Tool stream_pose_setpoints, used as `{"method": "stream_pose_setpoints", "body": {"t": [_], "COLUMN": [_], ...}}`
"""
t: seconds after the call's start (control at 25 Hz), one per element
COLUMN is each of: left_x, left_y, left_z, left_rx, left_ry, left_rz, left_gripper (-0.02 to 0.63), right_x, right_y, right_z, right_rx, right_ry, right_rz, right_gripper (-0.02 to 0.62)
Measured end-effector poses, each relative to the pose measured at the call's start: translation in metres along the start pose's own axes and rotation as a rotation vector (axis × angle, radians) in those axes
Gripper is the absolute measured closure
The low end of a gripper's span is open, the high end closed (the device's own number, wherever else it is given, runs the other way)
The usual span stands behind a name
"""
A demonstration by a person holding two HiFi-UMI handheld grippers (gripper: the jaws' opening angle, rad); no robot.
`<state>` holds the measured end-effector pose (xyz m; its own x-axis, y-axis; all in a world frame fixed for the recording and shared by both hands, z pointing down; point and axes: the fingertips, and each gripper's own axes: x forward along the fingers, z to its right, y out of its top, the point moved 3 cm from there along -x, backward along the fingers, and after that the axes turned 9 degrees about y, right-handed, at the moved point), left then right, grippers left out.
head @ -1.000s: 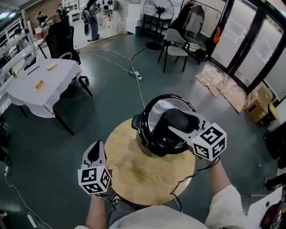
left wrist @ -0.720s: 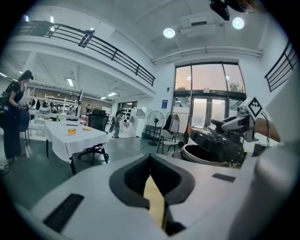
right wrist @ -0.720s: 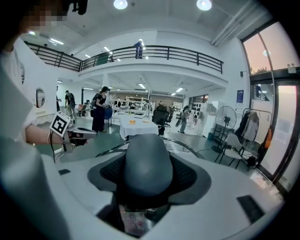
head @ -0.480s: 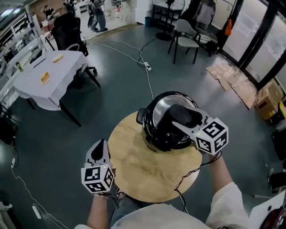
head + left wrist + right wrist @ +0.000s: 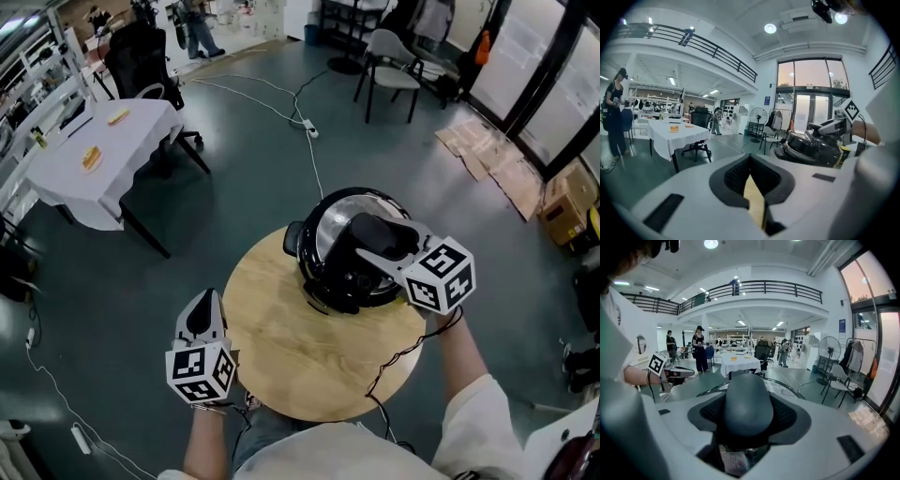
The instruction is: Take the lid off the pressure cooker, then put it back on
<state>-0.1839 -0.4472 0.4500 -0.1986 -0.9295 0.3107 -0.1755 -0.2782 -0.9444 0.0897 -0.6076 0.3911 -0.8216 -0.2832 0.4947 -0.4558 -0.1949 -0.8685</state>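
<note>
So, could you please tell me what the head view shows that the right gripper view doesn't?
Only the head view shows the round wooden table and the marker cube on the right gripper. Only the right gripper view shows that gripper clamped on the lid handle, plus the balcony railing. Both show the cooker lid, the left gripper and the white-clothed table.

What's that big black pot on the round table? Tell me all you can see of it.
The pressure cooker is a round pot with a black body, a stubby side handle and a shiny metal lid topped by a dark rounded handle. It stands upright near the far edge of the round wooden table. The right hand-held gripper grips the lid's handle; whether the lid is locked cannot be told.
</note>
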Motion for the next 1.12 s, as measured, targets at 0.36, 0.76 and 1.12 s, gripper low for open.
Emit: {"method": "stream_pose_setpoints", "body": {"t": [0.36, 0.76, 1.12], "left_x": [0.007, 0.01, 0.012], "left_y": [-0.004, -0.006, -0.005], "left_z": [-0.001, -0.01, -0.017], "left_rx": [-0.001, -0.007, -0.018], "left_ry": [-0.002, 0.01, 0.025], "left_rz": [-0.015, -0.028, -0.031], "left_gripper": [0.612, 0.612, 0.611], "right_x": [0.01, 0.017, 0.017], "right_y": [-0.004, -0.012, -0.012], "right_z": [0.005, 0.009, 0.01], "right_rx": [0.012, 0.029, 0.036], "right_ry": [0.027, 0.038, 0.039], "right_rz": [-0.023, -0.044, -0.039], "right_gripper": [0.311, 0.311, 0.311]}}
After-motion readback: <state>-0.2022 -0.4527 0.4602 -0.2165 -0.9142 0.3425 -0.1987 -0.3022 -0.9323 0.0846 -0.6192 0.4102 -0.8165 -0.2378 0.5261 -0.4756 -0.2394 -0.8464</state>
